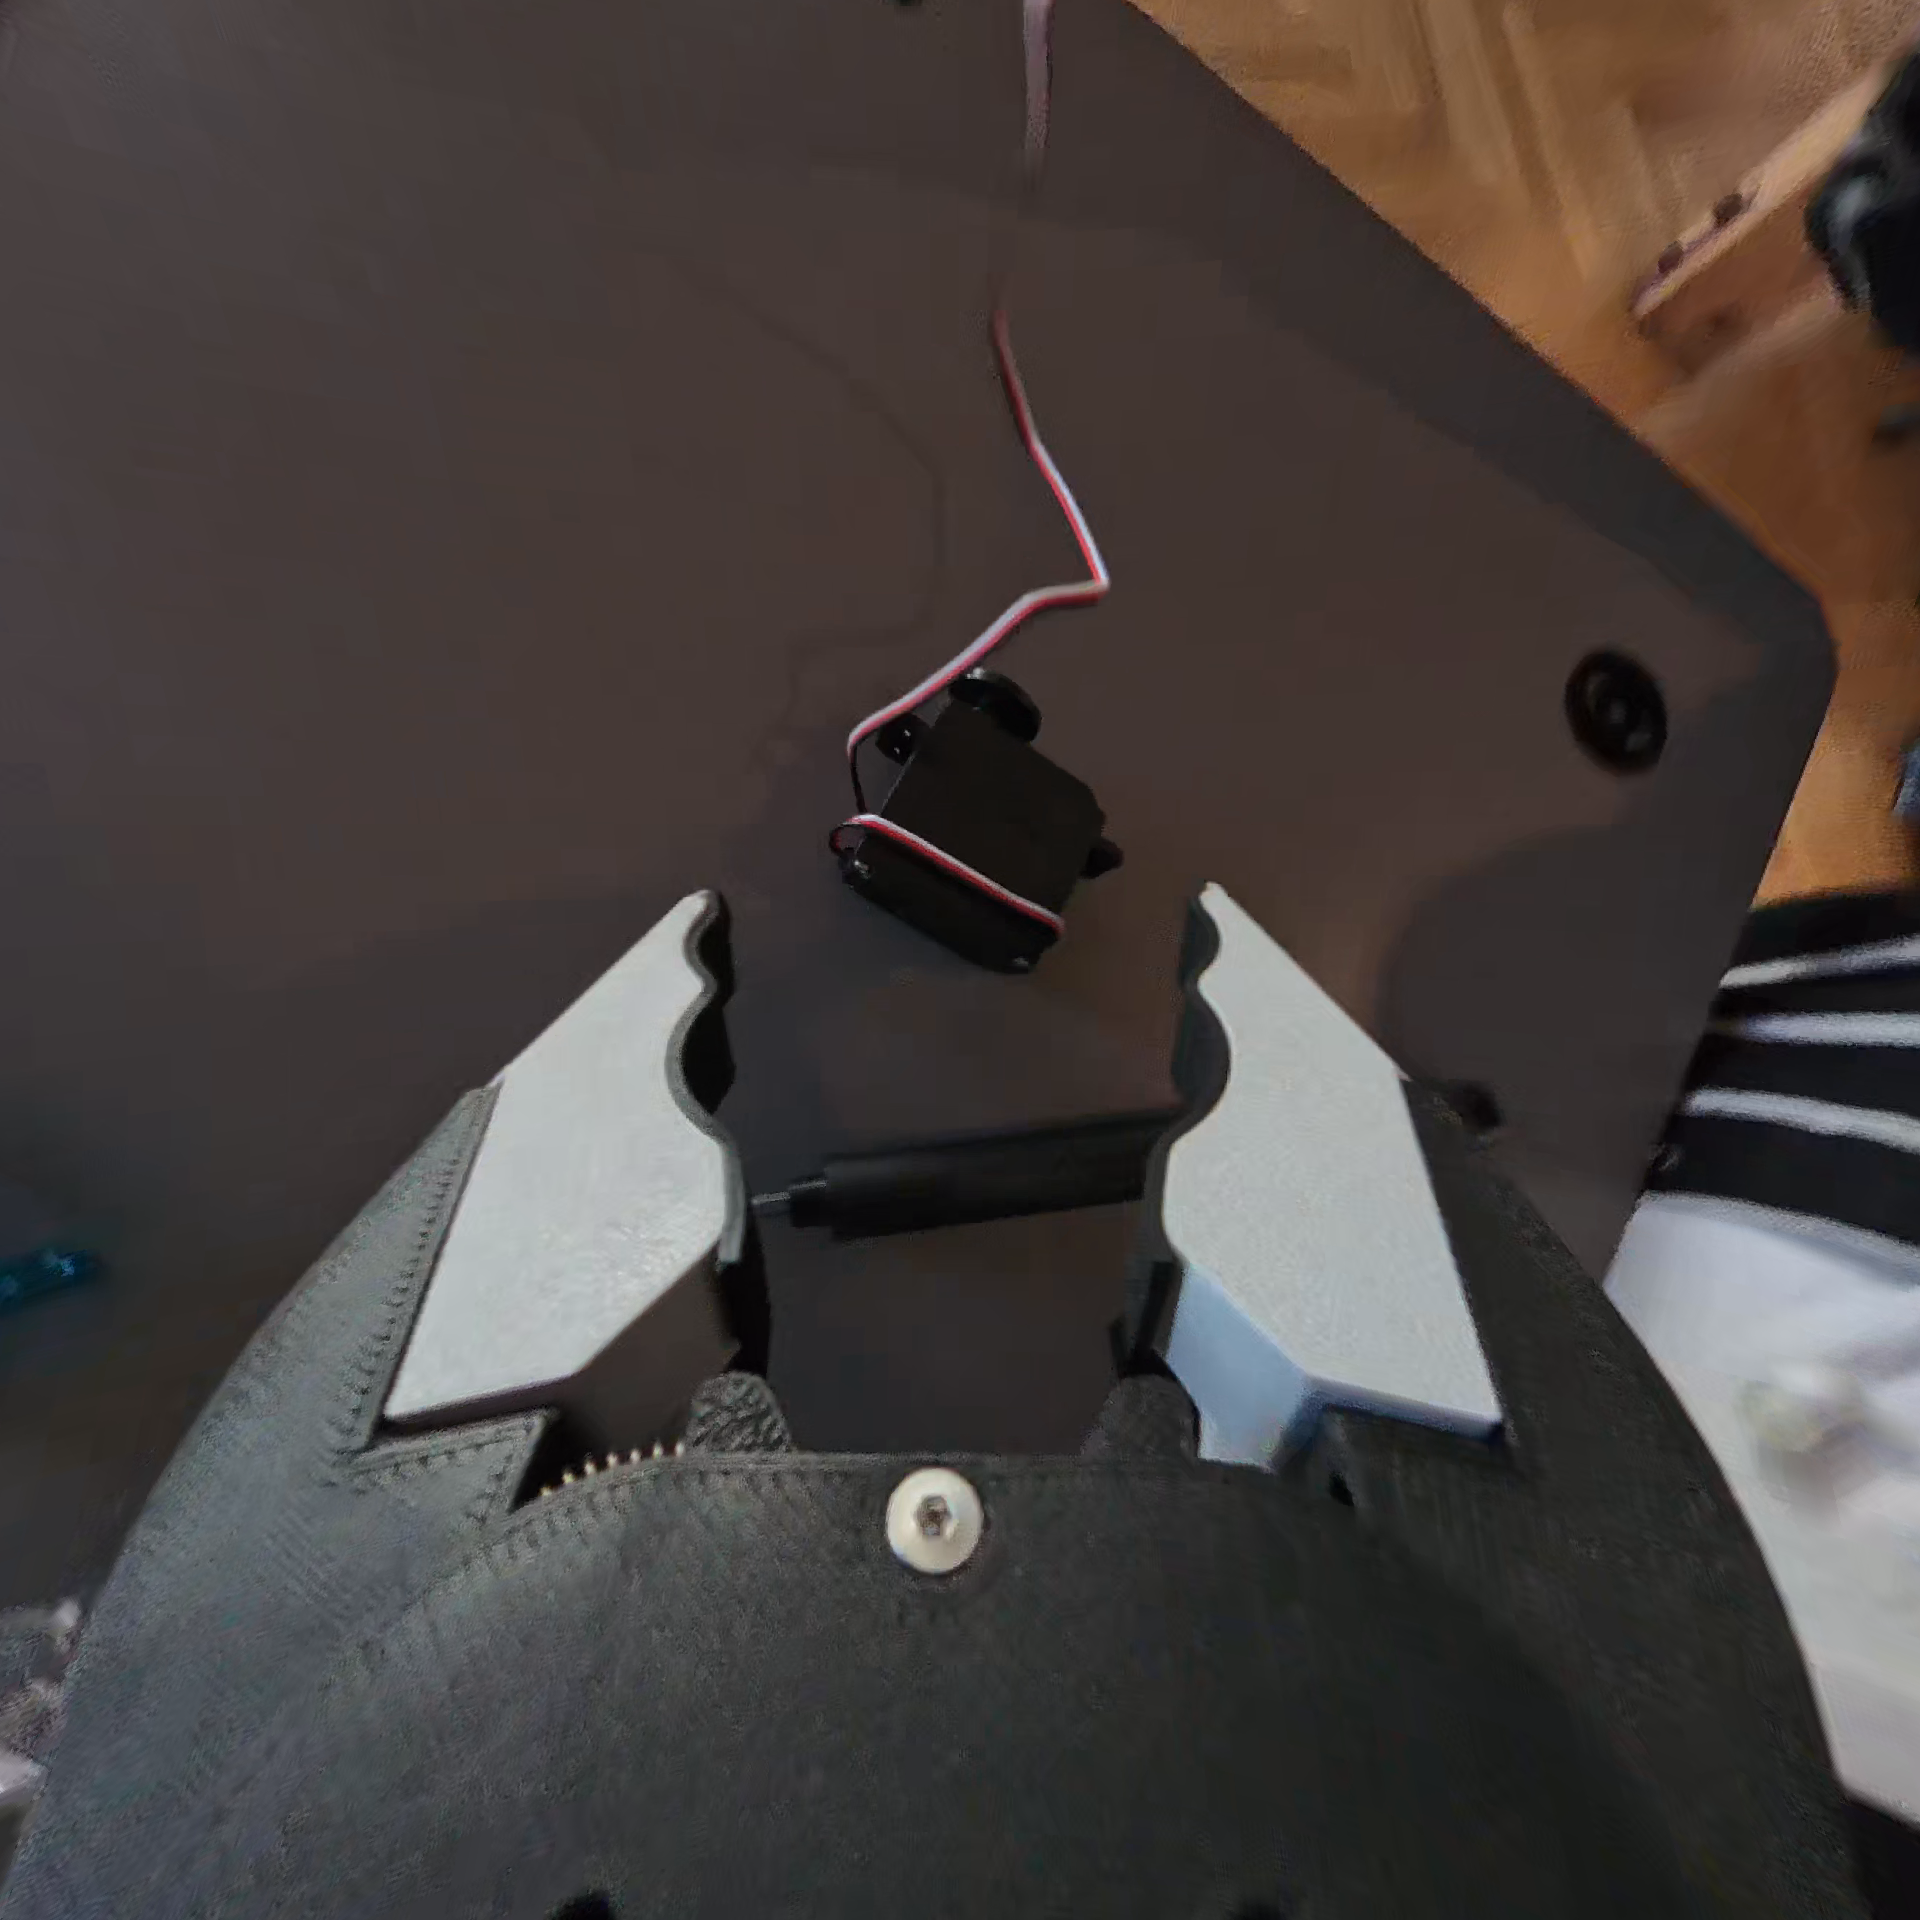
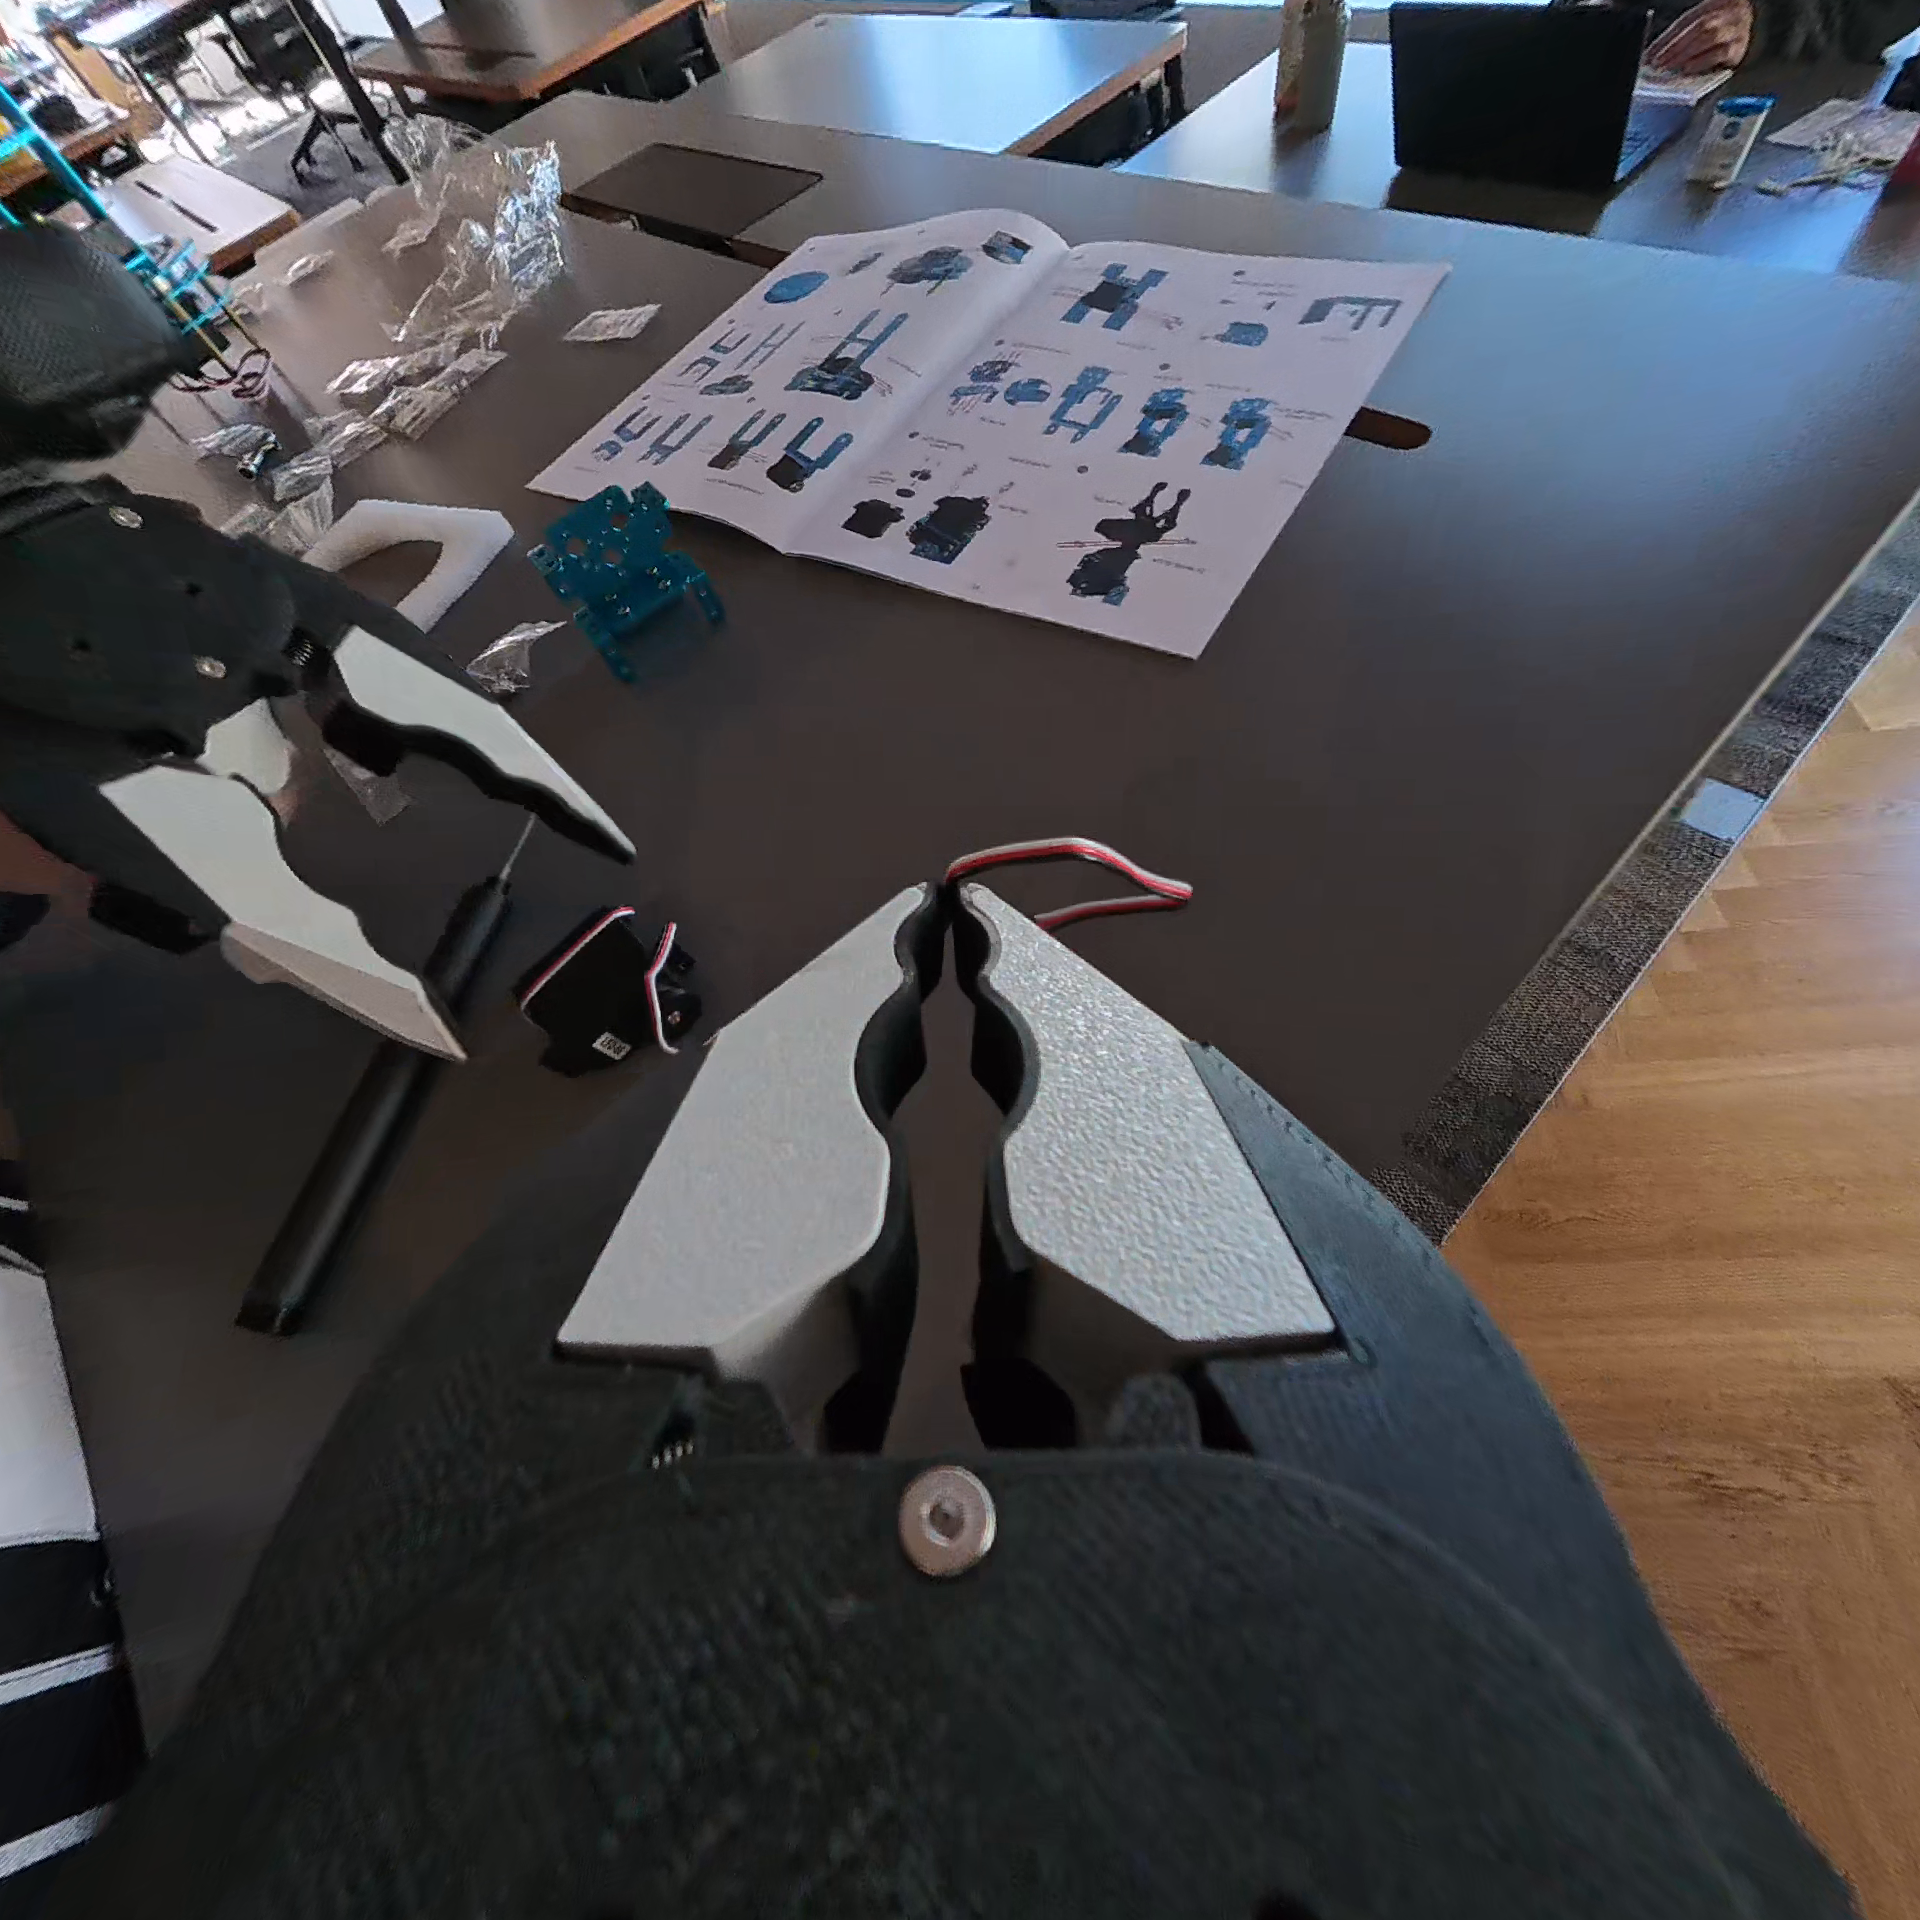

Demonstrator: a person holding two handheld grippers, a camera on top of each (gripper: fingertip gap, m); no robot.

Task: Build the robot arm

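A small black servo (image 1: 966,831) with a red, white and black wire (image 1: 1049,499) lies on the dark table (image 1: 416,416). A black screwdriver (image 1: 966,1184) lies just in front of it. My left gripper (image 1: 956,920) is open and empty, hovering with the screwdriver crossing between its fingers and the servo just past its tips. In the right wrist view, the left gripper (image 2: 535,951) sits over the screwdriver (image 2: 353,1153) and servo (image 2: 603,997). My right gripper (image 2: 948,896) is shut, and the wire (image 2: 1081,850) comes out right at its tips.
An open instruction booklet (image 2: 987,416) lies mid-table, with a blue metal bracket (image 2: 623,566), a white foam piece (image 2: 416,535) and crumpled plastic bags (image 2: 468,229) to its left. The table edge (image 2: 1558,987) and wooden floor (image 2: 1714,1351) are at right. A striped sleeve (image 1: 1818,1039) shows. About 15 cm separates my left fingertips from my right. Measured from the fingertips, the blue metal bracket (image 2: 623,566) is 15 cm or so from the left gripper and 30 cm from the right.
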